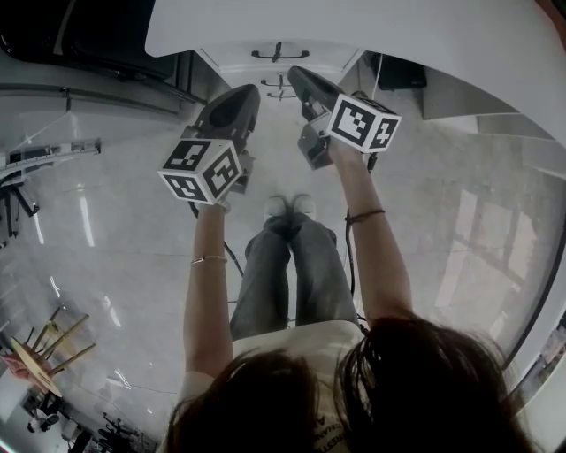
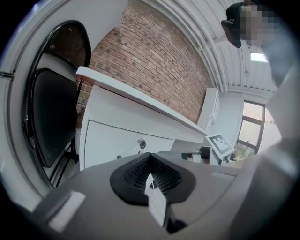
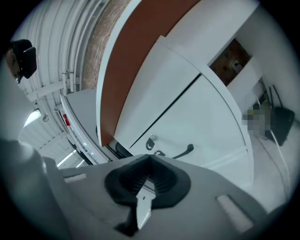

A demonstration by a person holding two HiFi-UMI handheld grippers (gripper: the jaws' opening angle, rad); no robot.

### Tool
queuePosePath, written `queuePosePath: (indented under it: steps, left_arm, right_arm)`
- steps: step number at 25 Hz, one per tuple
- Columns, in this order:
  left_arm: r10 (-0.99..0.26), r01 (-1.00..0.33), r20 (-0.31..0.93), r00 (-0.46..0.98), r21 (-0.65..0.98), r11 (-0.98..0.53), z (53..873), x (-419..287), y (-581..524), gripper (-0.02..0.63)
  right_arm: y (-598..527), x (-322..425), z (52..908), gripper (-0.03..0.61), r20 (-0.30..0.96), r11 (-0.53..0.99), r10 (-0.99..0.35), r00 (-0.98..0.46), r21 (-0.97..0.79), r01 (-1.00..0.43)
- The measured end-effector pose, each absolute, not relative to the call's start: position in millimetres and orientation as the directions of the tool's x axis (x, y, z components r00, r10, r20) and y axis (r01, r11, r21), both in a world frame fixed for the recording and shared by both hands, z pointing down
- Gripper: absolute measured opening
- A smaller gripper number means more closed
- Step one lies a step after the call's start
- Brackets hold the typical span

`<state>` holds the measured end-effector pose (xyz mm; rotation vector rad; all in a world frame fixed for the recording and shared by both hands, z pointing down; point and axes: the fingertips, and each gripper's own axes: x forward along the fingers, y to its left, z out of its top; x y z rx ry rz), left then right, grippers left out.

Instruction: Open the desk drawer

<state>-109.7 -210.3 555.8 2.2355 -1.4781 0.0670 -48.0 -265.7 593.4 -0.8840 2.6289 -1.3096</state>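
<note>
**Desk ahead, drawers under its top**

The desk stands in front of the person, and its top overhangs a stack of drawers. One handle sits above another on the drawer fronts. A lock sits on a drawer front beside its handle.

The left hand-held gripper and the right hand-held gripper hang side by side before the drawers, apart from them.

A chair stands left of the desk. A stool stands on the floor behind and left of the person, well apart from the desk.
</note>
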Motion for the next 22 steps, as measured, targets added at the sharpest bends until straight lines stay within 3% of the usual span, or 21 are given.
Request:
queuePosePath:
  steps: [14, 22]
  left_arm:
    - [-0.879, -0.89, 0.278, 0.388, 0.359, -0.28, 586, -124, -227, -0.002]
    - [-0.88, -0.889, 0.277, 0.386, 0.368, -0.274, 592, -126, -235, -0.002]
  right_arm:
    - [-295, -51, 643, 0.005, 0.189, 0.308, -0.592, -0.783, -0.845, -0.437]
    - [-307, -55, 660, 0.078, 0.187, 0.192, -0.626, -0.757, -0.904, -0.383]
